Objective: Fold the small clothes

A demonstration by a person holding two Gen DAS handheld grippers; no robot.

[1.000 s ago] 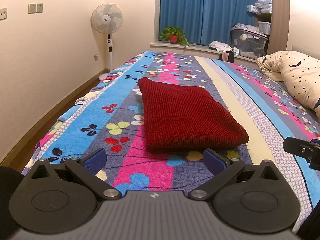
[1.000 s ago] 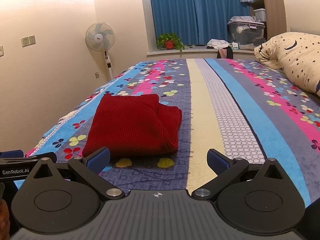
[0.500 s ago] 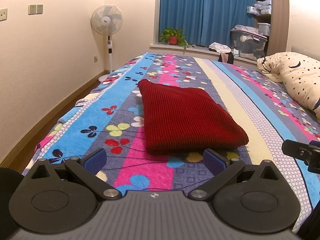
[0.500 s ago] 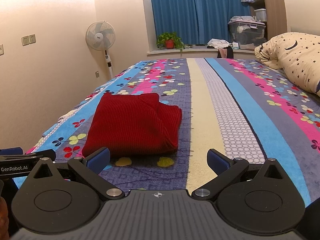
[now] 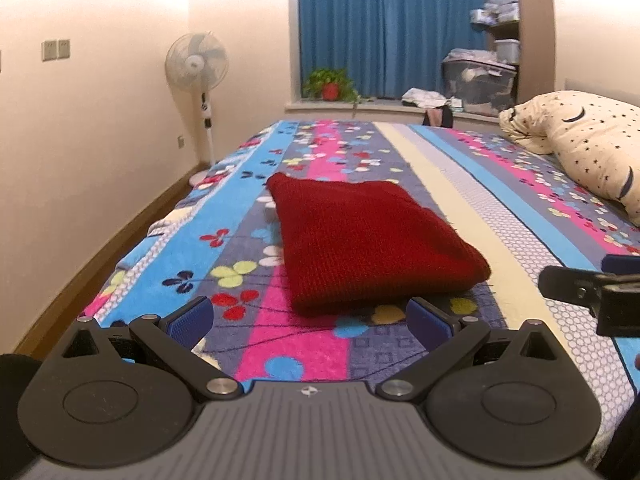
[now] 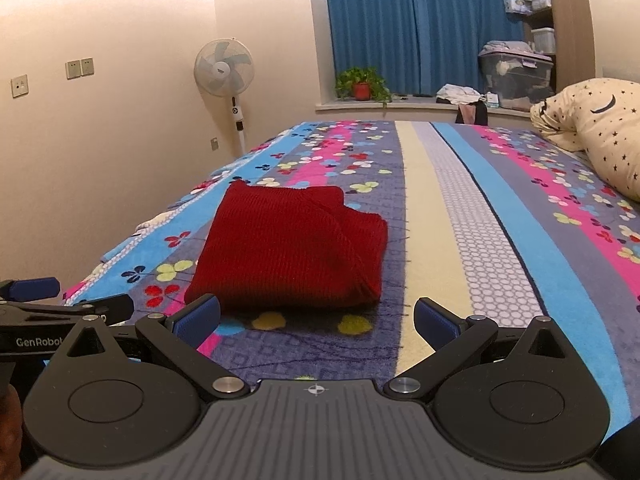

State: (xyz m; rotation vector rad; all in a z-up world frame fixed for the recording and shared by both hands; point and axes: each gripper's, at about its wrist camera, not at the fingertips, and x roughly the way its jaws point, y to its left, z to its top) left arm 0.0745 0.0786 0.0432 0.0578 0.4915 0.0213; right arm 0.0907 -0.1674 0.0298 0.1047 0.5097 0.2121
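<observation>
"GenRobot" on the left claw (image 6: 30,286).

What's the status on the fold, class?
Left gripper open, empty. Right gripper open, empty. Red sweater folded, flat on the bed, untouched. Nothing between grippers and sweater.

Warm light is falling on cream walls (image 6: 120,20); blue curtains (image 6: 420,28) are hanging behind the bed (image 6: 500,220), and a standing fan (image 6: 224,68) is standing near its far left corner.
</observation>
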